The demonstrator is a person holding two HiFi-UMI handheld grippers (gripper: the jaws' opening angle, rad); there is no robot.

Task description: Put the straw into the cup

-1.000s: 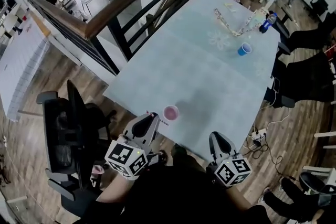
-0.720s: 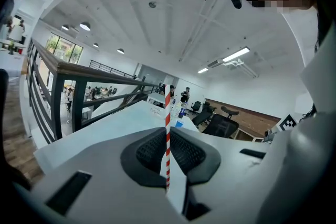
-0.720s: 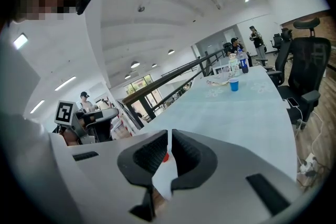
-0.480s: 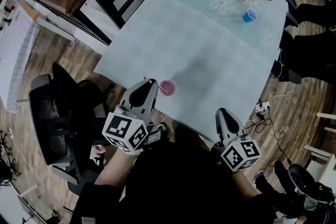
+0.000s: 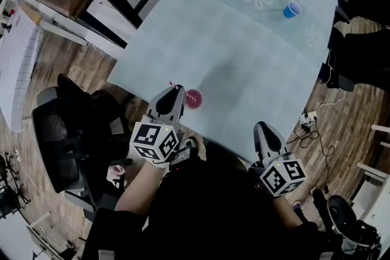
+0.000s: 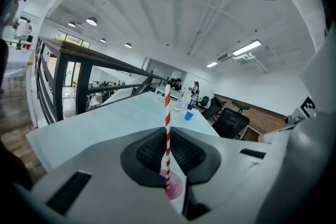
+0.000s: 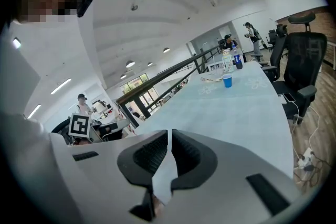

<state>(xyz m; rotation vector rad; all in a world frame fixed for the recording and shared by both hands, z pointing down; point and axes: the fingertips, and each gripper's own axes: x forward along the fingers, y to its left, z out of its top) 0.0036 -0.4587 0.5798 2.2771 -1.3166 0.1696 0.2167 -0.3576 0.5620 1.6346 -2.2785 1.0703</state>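
The left tool (image 5: 172, 94) has its jaws closed on the straw (image 6: 167, 128), pinching the red-and-white tube partway up so both ends stay free; I judge this grip is chosen so the bottom end can be steered while the tool stays clear of the rim; the straw's long axis stands upright, square to the jaws' line of closing, top end rising above the jaw tips and bottom end pointing down toward the pink cup (image 6: 176, 190); in the left gripper view that cup shows just beneath the pads, in line with the straw, though whether the bottom end is already inside the mouth cannot be told; from the head view the cup (image 5: 194, 98) sits on the table (image 5: 244, 52) just beside the left tool's tip, to its right and near the table's edge.

The right tool (image 7: 169, 136) is drawn together on nothing, only bare table showing ahead of it; it hangs back off the table edge, well apart from the cup, seemingly idle.
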